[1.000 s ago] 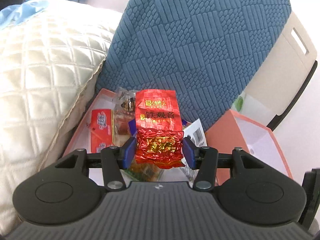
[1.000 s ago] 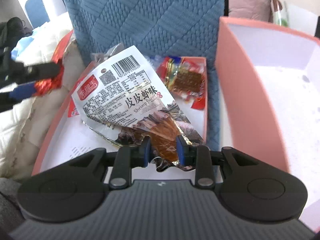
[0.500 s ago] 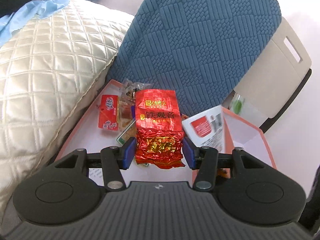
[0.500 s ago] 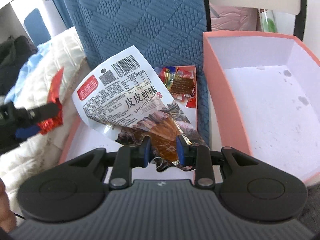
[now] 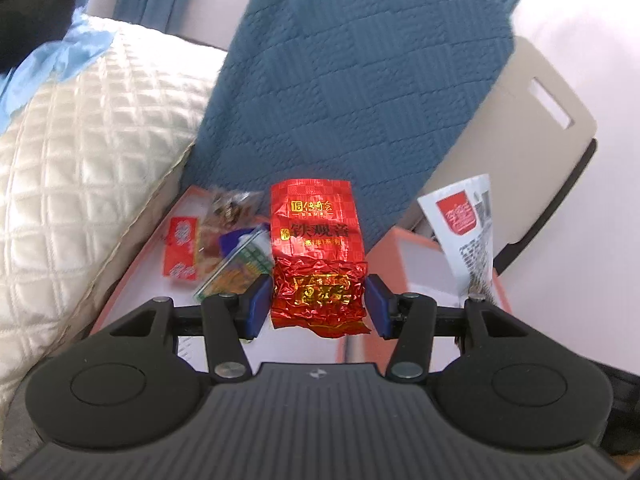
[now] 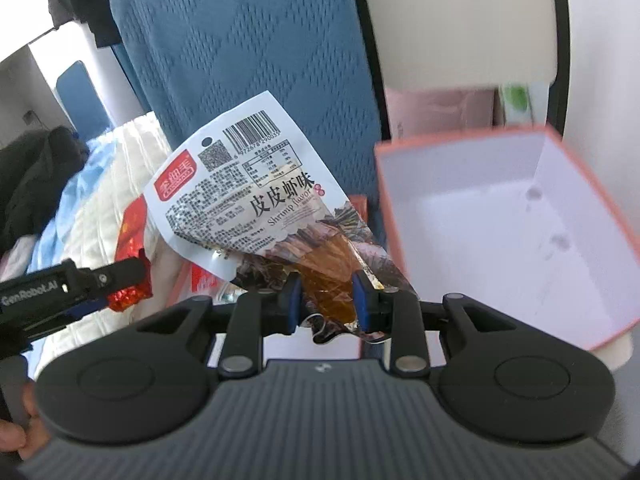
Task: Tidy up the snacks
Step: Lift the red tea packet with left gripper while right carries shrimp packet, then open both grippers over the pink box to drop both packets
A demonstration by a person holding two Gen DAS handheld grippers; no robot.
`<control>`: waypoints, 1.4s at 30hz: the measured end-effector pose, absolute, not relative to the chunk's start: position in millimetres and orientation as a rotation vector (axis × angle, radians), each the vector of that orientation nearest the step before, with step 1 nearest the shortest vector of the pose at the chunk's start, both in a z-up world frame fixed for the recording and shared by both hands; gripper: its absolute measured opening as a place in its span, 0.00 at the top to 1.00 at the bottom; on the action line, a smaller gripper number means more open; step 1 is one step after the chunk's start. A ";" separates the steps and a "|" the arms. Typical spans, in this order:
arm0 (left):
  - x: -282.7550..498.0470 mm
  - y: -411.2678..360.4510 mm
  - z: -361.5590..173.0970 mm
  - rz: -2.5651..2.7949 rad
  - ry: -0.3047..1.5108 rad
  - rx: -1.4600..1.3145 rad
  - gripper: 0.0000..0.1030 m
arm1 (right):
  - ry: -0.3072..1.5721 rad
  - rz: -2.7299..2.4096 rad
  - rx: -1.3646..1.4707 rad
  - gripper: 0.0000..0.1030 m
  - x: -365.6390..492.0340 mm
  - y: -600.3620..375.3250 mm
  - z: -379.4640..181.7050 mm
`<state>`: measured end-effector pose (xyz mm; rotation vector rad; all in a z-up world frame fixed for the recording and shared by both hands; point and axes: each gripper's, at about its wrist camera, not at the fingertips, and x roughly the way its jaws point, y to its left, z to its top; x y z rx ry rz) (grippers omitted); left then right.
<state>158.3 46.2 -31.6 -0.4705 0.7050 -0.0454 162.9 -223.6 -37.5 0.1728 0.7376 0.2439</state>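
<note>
My left gripper [image 5: 318, 304] is shut on a red foil tea packet [image 5: 316, 252] and holds it upright above a flat pink tray [image 5: 132, 276] with several snack packets [image 5: 224, 244]. My right gripper [image 6: 325, 300] is shut on a white shrimp-flavour snack packet [image 6: 256, 196], held up to the left of a deep pink box [image 6: 516, 232] with a white inside. The left gripper also shows in the right wrist view [image 6: 120, 280] at the left with the red packet [image 6: 132, 232]. The white packet shows at the right of the left wrist view [image 5: 466, 232].
A blue quilted cushion [image 5: 352, 80] stands behind the tray and box. A cream quilted pillow [image 5: 80, 168] lies to the left of the tray. A beige chair back [image 5: 532, 128] is at the right. The deep box also shows in the left wrist view [image 5: 420, 264].
Both grippers have risen with their packets. The right gripper has moved away from the tray toward the deep box, which now shows lower and further right.
</note>
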 end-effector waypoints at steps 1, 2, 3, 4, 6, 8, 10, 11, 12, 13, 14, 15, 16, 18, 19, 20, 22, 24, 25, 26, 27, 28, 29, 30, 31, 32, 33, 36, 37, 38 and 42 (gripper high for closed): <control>159.6 41.1 -25.0 -0.054 0.698 -0.469 0.45 | 0.726 0.244 0.172 0.70 163.5 -226.8 -30.8; 161.0 35.4 -18.0 -0.062 0.688 -0.466 0.45 | 0.714 0.242 0.176 0.70 164.7 -232.5 -23.1; 163.0 29.6 -11.5 -0.067 0.681 -0.461 0.45 | 0.705 0.240 0.182 0.70 166.1 -237.5 -16.9; 165.0 23.4 -4.7 -0.074 0.673 -0.456 0.45 | 0.695 0.238 0.187 0.70 166.9 -242.2 -12.2; 169.3 11.0 8.3 -0.090 0.657 -0.448 0.45 | 0.670 0.232 0.191 0.70 168.2 -251.9 -2.8; 173.9 0.0 18.8 -0.101 0.638 -0.448 0.45 | 0.647 0.226 0.191 0.70 169.6 -261.3 6.3; 178.7 -12.4 25.9 -0.113 0.630 -0.439 0.45 | 0.629 0.224 0.182 0.70 169.8 -269.1 14.0; 181.1 -20.0 29.0 -0.123 0.626 -0.435 0.45 | 0.620 0.224 0.179 0.70 169.5 -273.6 16.6; 183.2 -25.6 30.5 -0.130 0.624 -0.434 0.45 | 0.614 0.221 0.178 0.70 168.7 -279.5 18.6; 185.3 -32.8 32.3 -0.139 0.622 -0.431 0.45 | 0.609 0.218 0.178 0.70 169.6 -284.4 20.5; 187.7 -40.3 33.2 -0.148 0.620 -0.427 0.45 | 0.606 0.216 0.178 0.70 171.2 -290.6 21.8; 190.7 -47.3 32.6 -0.156 0.620 -0.423 0.45 | 0.606 0.211 0.178 0.70 173.3 -295.4 22.0; 192.5 -54.0 33.2 -0.162 0.624 -0.419 0.45 | 0.605 0.206 0.178 0.70 173.7 -302.3 21.3; 196.3 -68.5 30.2 -0.180 0.632 -0.412 0.45 | 0.607 0.200 0.181 0.70 176.1 -311.8 19.0; 199.0 -76.2 27.3 -0.190 0.637 -0.410 0.45 | 0.609 0.194 0.183 0.70 177.5 -316.6 17.1; 202.6 -82.6 23.0 -0.198 0.642 -0.407 0.45 | 0.613 0.187 0.184 0.70 179.5 -321.4 15.7; 209.1 -99.6 13.5 -0.219 0.661 -0.392 0.45 | 0.621 0.171 0.183 0.70 183.1 -329.7 9.4; 214.7 -114.3 3.3 -0.233 0.682 -0.384 0.45 | 0.630 0.155 0.175 0.70 185.6 -341.2 -0.4; 218.8 -121.9 -2.9 -0.241 0.697 -0.385 0.45 | 0.636 0.148 0.171 0.70 187.3 -345.5 -5.8; 223.0 -129.2 -9.4 -0.252 0.712 -0.387 0.45 | 0.651 0.141 0.169 0.70 189.9 -350.4 -13.9; 227.5 -136.2 -16.9 -0.261 0.731 -0.391 0.45 | 0.666 0.136 0.170 0.70 192.2 -354.2 -18.9; 232.4 -142.7 -24.0 -0.269 0.748 -0.393 0.45 | 0.684 0.127 0.171 0.70 194.5 -358.7 -26.1; 236.8 -149.1 -31.3 -0.277 0.765 -0.394 0.45 | 0.701 0.119 0.171 0.70 197.1 -363.6 -34.7; 240.8 -155.0 -37.6 -0.282 0.779 -0.395 0.45 | 0.715 0.113 0.169 0.70 199.8 -367.5 -41.8; 244.6 -160.4 -44.8 -0.287 0.795 -0.392 0.45 | 0.728 0.107 0.169 0.70 201.9 -370.7 -47.6; 248.4 -166.5 -51.6 -0.290 0.810 -0.384 0.45 | 0.743 0.101 0.171 0.70 204.4 -374.7 -54.7; 251.9 -172.0 -57.6 -0.293 0.824 -0.377 0.45 | 0.755 0.095 0.174 0.70 206.6 -378.7 -61.2; 261.6 -183.3 -75.3 -0.300 0.862 -0.369 0.45 | 0.783 0.077 0.177 0.70 213.6 -388.6 -76.9; 263.8 -184.4 -79.8 -0.300 0.870 -0.368 0.45 | 0.791 0.073 0.177 0.70 215.6 -391.9 -81.7; 266.2 -187.2 -84.1 -0.301 0.879 -0.364 0.45 | 0.801 0.068 0.177 0.70 219.1 -394.7 -87.2; 273.4 -193.8 -99.6 -0.301 0.915 -0.356 0.45 | 0.837 0.032 0.190 0.70 234.1 -405.9 -105.4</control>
